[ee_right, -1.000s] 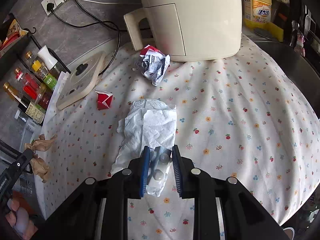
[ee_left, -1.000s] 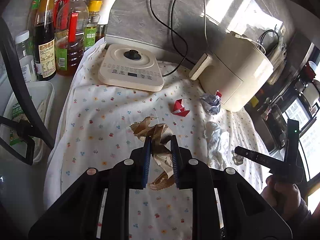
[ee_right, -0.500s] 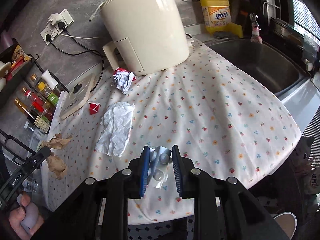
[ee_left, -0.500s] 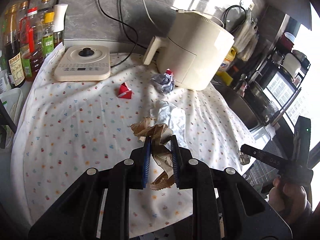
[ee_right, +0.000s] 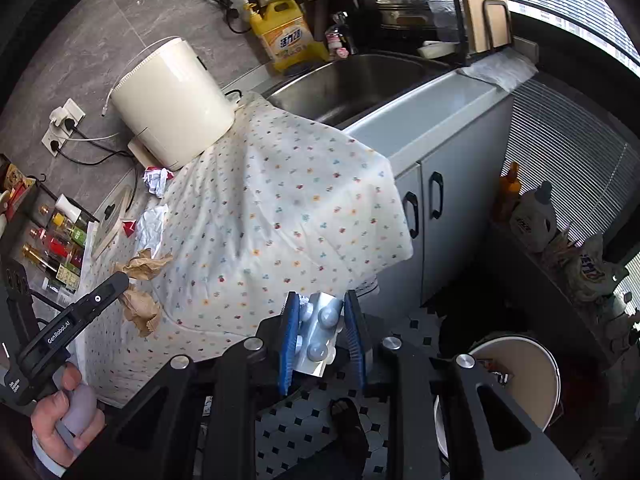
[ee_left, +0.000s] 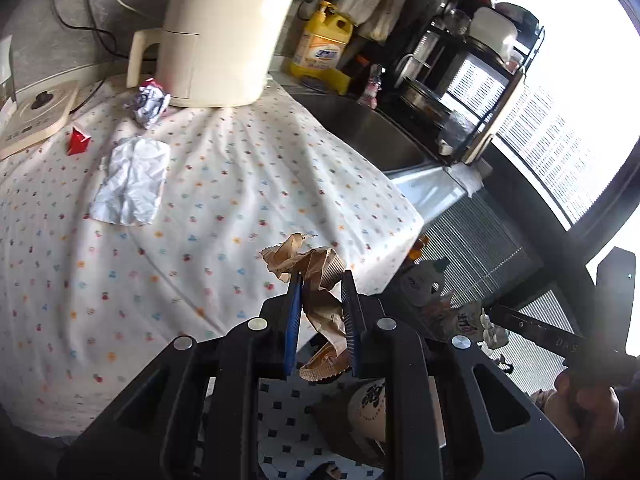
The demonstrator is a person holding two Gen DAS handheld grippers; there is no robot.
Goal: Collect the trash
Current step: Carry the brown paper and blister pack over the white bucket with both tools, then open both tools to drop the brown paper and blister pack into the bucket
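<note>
Both grippers have swung clear of the counter toward the floor bin (ee_right: pixel 516 384). The left gripper (ee_left: pixel 320 316) stays clamped on crumpled brown paper (ee_left: pixel 316 276); the right gripper (ee_right: pixel 320 334) stays clamped on a blister pack (ee_right: pixel 320 328). Judged: disposal follows; white tissue (ee_left: pixel 130 186) remains on the cloth.

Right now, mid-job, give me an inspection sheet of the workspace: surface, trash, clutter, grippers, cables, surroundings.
Surface: flower-print cloth over the counter, wrinkled.
Job's things: white crumpled paper, red scrap, foil wrapper on the cloth; white bin on the floor.
Clutter: cream appliance, flat cooker, yellow detergent jug.
Grippers: left gripper shut on brown paper; right gripper shut on blister pack.
Cables: black cables to the wall sockets.
Surroundings: sink, grey cabinet, tiled floor.
</note>
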